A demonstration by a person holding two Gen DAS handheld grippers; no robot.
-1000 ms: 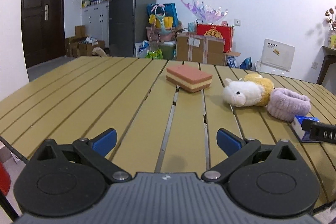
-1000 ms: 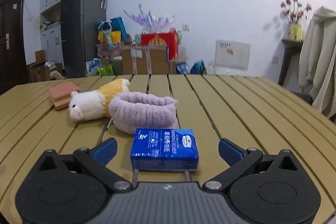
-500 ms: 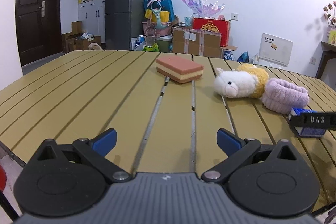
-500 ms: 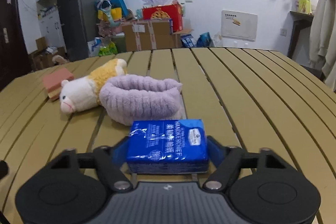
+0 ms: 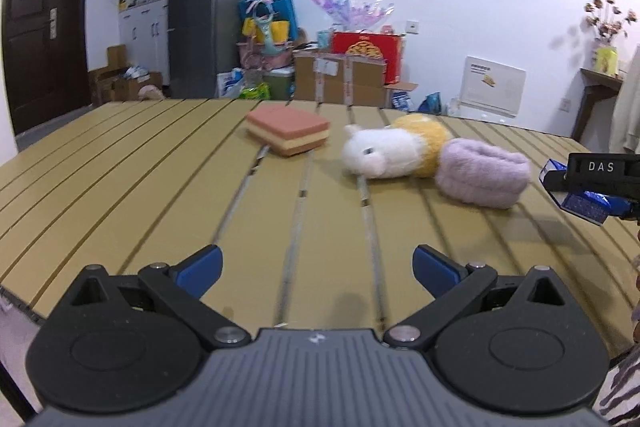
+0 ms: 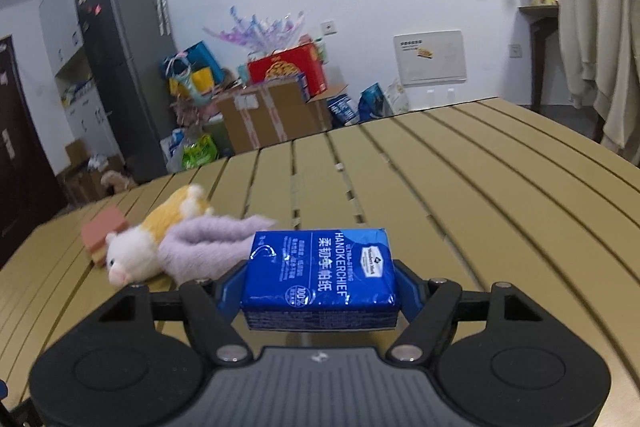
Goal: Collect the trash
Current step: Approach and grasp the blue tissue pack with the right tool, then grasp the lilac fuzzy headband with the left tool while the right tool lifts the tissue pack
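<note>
A blue tissue pack (image 6: 320, 277) sits between the blue pads of my right gripper (image 6: 320, 291), which is shut on it and holds it just above the slatted table (image 6: 460, 195). From the left wrist view the same pack (image 5: 584, 205) shows at the far right in the right gripper (image 5: 600, 183). My left gripper (image 5: 316, 271) stands open over the near table edge with nothing between its fingers. A pink and cream sponge (image 5: 287, 130) lies mid-table.
A white and yellow plush toy (image 5: 390, 149) and a lilac fluffy slipper (image 5: 482, 173) lie side by side beyond the left gripper. Boxes, bags and a fridge (image 5: 212, 3) stand behind the table. A coat (image 6: 600, 39) hangs at the right.
The right gripper shut on the blue tissue pack, lifted it slightly and rolled. The left gripper slid sideways, so the sponge and plush now sit further right in its view.
</note>
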